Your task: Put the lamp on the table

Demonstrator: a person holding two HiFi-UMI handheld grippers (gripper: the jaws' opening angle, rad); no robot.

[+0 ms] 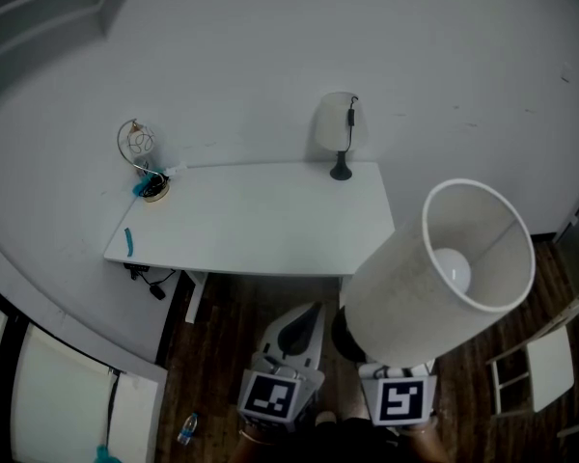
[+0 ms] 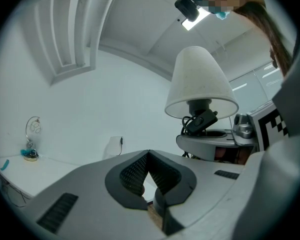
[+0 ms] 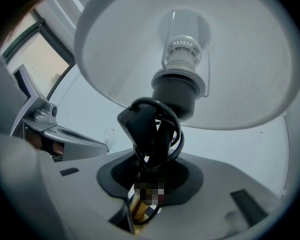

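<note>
right claw [image 3: 145, 185] clamped on lamp [image 1: 434, 273] stem, lamp held in air at 4 o'clock of the worktop [image 1: 261, 222], clear of it. left claw [image 2: 149, 154] closed tip to tip, nothing in it.

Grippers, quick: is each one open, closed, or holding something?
Left gripper: closed, nothing between its jaws.
Right gripper: closed on the lamp, holding it by its stem.
</note>
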